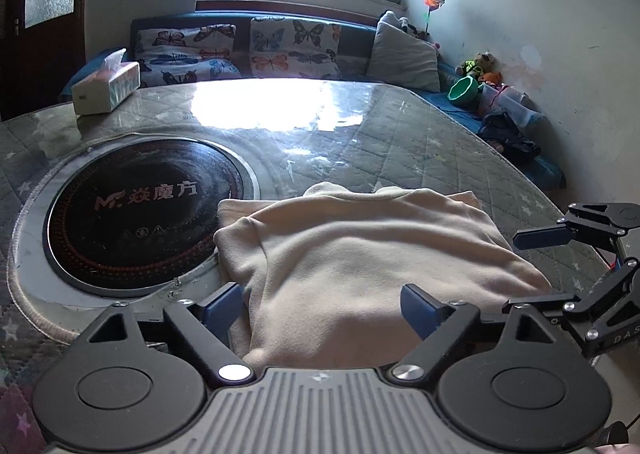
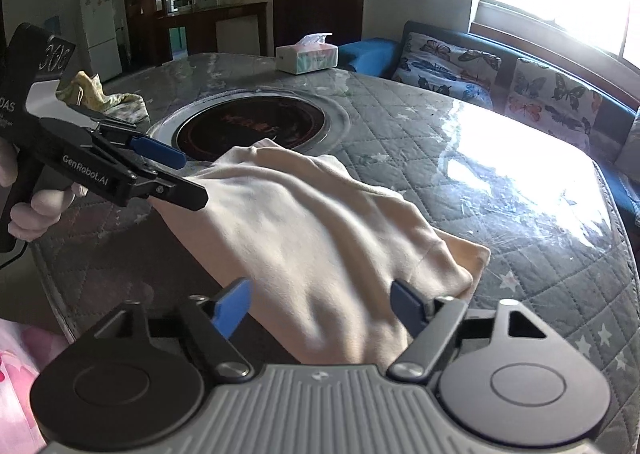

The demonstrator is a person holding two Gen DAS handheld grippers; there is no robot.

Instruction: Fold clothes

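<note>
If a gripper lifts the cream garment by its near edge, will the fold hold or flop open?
The cream garment probably flops: its soft wrinkles suggest thin, limp cloth. Its layers lie loose, so the fold likely opens. It may slide, since the table cover looks glossy.

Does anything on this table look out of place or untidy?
Yes. The cream garment lies partly over the built-in cooktop, its near edge hanging off the table. A crumpled cloth sits at the far side.
</note>
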